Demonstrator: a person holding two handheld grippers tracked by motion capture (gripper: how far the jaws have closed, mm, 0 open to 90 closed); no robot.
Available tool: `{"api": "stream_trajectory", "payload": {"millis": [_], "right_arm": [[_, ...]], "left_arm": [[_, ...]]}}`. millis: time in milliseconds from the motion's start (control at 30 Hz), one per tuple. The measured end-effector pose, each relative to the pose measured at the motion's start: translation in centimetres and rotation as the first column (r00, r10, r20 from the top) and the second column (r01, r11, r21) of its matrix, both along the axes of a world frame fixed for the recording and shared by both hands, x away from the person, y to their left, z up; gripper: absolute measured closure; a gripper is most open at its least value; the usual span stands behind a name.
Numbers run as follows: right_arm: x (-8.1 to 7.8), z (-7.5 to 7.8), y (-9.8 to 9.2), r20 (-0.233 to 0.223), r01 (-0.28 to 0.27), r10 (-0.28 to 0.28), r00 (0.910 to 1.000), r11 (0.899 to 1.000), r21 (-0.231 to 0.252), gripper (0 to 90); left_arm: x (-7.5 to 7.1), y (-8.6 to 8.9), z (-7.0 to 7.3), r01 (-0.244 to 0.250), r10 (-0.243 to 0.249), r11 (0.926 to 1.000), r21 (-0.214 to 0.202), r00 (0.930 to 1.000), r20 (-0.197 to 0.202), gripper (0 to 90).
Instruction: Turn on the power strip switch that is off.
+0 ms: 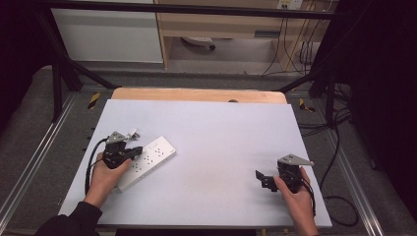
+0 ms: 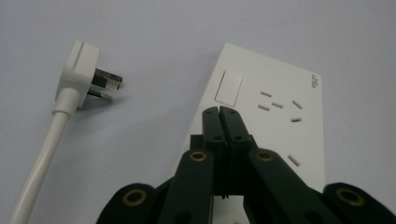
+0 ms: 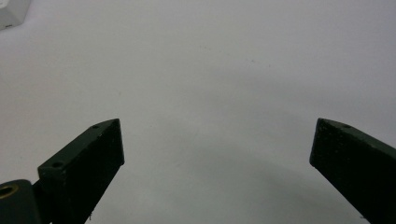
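beside the power strip (image 2: 261,107), left gripper view reveals a plug (image 2: 79,70).

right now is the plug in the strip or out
Out. The plug lies on the table beside the strip, its bare prongs showing and apart from the sockets.

Bare table (image 1: 221,142) lies open between the hands; only power strip (image 1: 147,162) and plug (image 2: 79,70) crowd the left.

A white tabletop (image 1: 211,147) stands on grey floor (image 1: 29,123), with pale wooden furniture (image 1: 216,24) behind.
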State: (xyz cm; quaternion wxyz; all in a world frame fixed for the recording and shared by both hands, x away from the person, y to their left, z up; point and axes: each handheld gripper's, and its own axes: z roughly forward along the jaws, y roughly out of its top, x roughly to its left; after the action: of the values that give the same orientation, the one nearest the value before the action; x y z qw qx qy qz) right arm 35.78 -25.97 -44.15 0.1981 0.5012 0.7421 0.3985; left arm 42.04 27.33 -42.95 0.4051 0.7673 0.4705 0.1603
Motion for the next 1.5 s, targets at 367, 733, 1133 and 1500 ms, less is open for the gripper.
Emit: {"api": "stream_trajectory", "payload": {"millis": [367, 733, 1133, 1500], "right_arm": [[-0.02, 0.02, -0.03, 0.001, -0.002, 0.002, 1.0000, 1.000, 0.002, 3.5], [-0.03, 0.02, 0.00, -0.004, -0.004, 0.004, 1.0000, 1.000, 0.002, 3.5], [-0.03, -0.02, 0.03, -0.004, -0.005, 0.005, 1.0000, 1.000, 0.003, 3.5], [-0.03, -0.05, 0.06, -0.007, -0.007, 0.007, 1.0000, 1.000, 0.001, 3.5]], "left_arm": [[0.00, 0.18, -0.14, -0.006, 0.006, 0.9999, 0.011, 1.0000, -0.004, 90.0], [-0.03, 0.28, -0.16, -0.005, 0.005, 0.9999, 0.010, 1.0000, -0.005, 90.0], [0.04, 0.48, -0.22, -0.002, 0.002, 1.0000, -0.008, 0.9999, -0.013, 90.0], [0.01, 0.49, -0.25, 0.001, -0.001, 1.0000, -0.004, 1.0000, -0.009, 90.0]]}}
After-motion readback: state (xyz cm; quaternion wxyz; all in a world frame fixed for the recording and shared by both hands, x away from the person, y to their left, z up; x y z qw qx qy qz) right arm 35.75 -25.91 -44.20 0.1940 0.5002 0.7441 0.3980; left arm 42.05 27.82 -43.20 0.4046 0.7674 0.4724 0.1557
